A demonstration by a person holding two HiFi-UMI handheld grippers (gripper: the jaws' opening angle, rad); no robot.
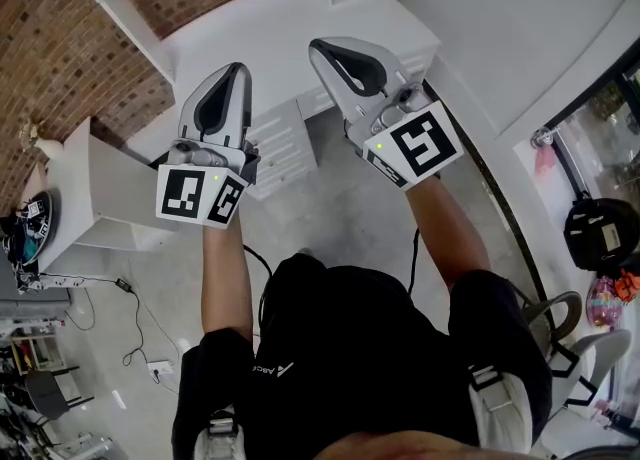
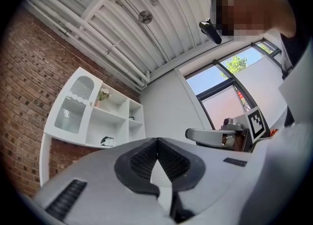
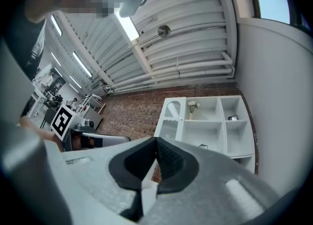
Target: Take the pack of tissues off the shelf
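Note:
The white shelf unit hangs on a brick wall ahead, also in the right gripper view. A small dark-and-white pack, apparently the tissues, lies in a lower compartment; in the right gripper view only its top shows above the jaws. My left gripper and right gripper are held up side by side, well short of the shelf. Both have their jaws pressed together with nothing between them. The left gripper and the right gripper each point up toward the shelf.
A potted flower and a small dark item stand in upper compartments. Below the grippers is a white counter with drawers. Cables and a power strip lie on the floor at left; chairs stand at right.

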